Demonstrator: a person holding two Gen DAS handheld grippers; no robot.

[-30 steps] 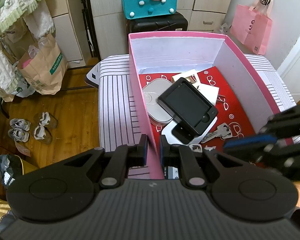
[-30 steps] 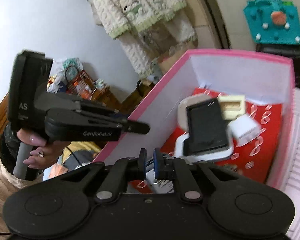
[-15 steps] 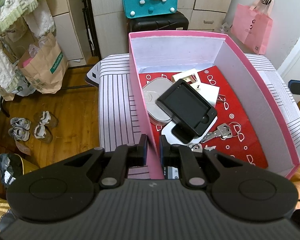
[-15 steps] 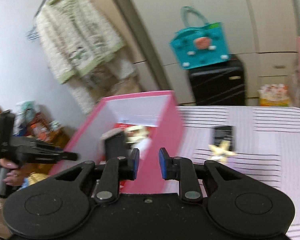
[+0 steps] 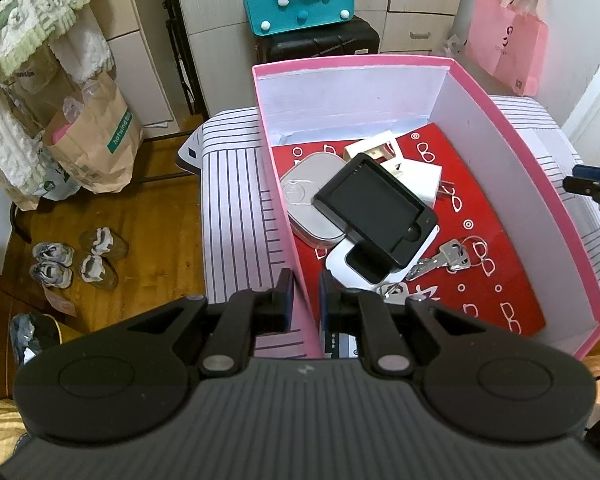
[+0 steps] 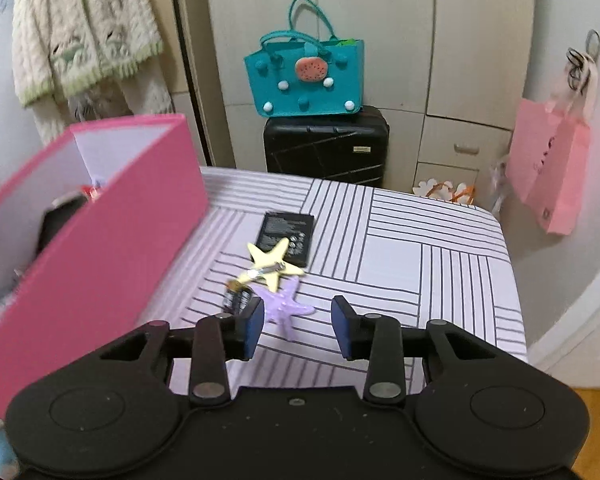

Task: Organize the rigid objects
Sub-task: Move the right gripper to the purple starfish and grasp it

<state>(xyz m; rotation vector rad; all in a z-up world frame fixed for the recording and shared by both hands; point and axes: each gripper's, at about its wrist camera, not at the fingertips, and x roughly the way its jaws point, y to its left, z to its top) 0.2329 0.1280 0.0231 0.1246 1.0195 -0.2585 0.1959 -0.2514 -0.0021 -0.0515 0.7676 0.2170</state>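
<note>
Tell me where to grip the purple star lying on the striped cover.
Take the purple star by one arm, coming down from above. It lies flat, so only thin edges offer purchase; its upper arm is under the yellow star, so the free lower arm is likely easiest for the opening right hand-held gripper.

left gripper (image 5: 303, 298) clamped; right gripper (image 6: 298, 330) opening, empty
</note>
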